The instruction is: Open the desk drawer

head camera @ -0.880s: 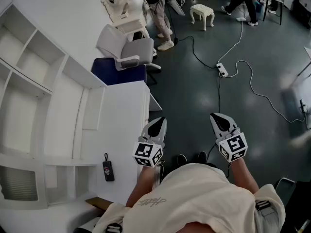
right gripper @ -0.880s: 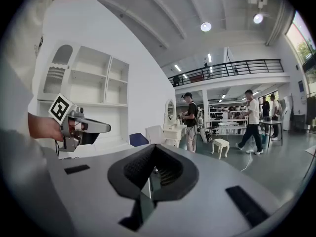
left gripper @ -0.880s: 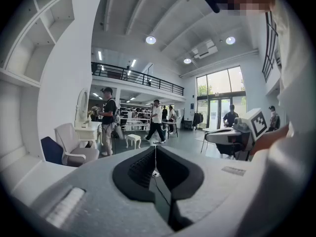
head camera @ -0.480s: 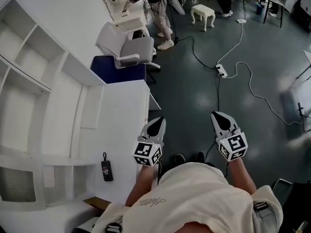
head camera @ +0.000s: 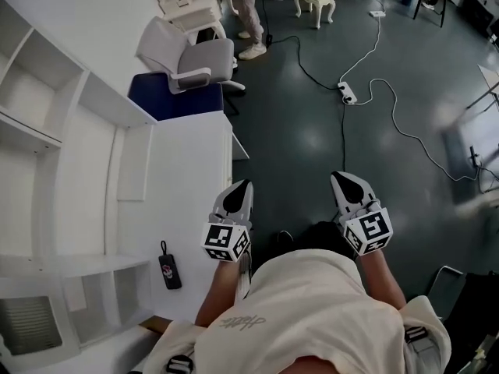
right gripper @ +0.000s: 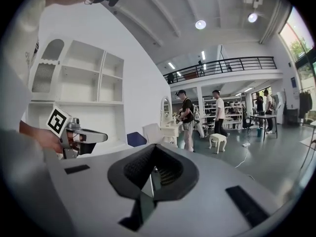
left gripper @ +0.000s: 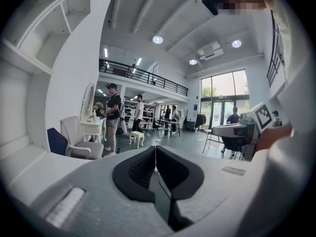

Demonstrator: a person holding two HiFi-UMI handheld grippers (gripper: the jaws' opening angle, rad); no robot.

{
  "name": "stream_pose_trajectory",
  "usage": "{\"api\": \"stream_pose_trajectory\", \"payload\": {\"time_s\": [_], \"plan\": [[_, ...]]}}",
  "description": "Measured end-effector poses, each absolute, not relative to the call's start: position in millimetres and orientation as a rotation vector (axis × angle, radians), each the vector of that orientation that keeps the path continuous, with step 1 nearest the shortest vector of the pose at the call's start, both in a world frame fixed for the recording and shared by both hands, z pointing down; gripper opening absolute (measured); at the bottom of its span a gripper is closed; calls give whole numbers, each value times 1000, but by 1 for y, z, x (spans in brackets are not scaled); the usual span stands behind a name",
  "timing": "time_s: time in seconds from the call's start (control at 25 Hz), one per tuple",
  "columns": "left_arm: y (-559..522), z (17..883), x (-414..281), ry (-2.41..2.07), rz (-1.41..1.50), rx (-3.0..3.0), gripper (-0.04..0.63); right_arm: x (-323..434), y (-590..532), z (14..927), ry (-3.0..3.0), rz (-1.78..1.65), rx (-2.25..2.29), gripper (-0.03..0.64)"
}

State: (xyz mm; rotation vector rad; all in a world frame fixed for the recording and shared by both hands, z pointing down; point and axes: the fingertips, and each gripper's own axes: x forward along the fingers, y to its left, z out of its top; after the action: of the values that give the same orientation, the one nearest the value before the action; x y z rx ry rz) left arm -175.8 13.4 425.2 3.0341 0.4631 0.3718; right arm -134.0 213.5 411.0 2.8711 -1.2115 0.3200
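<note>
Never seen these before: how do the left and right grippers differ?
The left gripper hangs over the desk edge; the right gripper over the floor. In the head view the left gripper angles rightward, the right gripper leftward. Both are shut and empty.

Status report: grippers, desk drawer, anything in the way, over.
Left gripper shut, empty, at desk edge. Right gripper shut, empty, over floor. Drawer untouched, front not visible. Black fob on desk top, not blocking.

Cream T-shirt (head camera: 312, 310); grey left gripper (head camera: 245, 185), right gripper (head camera: 338, 178).
</note>
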Motion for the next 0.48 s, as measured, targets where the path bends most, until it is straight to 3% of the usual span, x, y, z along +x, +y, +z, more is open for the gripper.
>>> {"api": "stream_pose_trajectory", "payload": {"time_s": [0.48], "plan": [[0, 445, -119, 403, 468, 3014, 15, -80, 214, 441, -1223, 456, 2867, 2]]}}
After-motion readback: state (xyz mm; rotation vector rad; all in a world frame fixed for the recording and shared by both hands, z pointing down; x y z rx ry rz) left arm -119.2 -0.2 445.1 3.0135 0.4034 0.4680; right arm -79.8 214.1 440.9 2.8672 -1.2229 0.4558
